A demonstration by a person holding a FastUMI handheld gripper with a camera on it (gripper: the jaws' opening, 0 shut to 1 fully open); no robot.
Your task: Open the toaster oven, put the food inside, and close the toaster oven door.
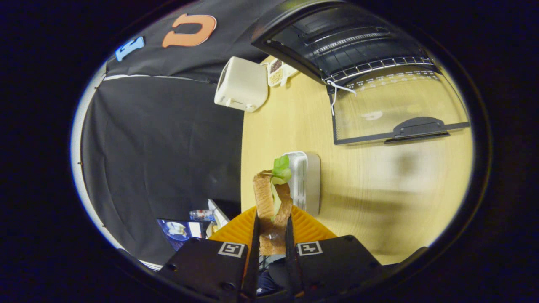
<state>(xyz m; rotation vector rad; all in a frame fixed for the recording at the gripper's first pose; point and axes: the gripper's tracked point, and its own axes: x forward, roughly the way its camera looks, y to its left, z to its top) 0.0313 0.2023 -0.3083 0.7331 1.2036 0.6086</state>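
Presently the claw (273, 235) is clamped on a sandwich (273, 206) standing lengthwise between its fingers, held over the counter (286, 126), with the toaster oven (337, 42), door (400, 109) down, well ahead and right of the fingers' line.

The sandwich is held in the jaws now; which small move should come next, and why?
Probably carry the sandwich forward toward the toaster oven. The gripper is shut on the sandwich, the oven door already lies open beyond it, and the wire rack inside looks free.
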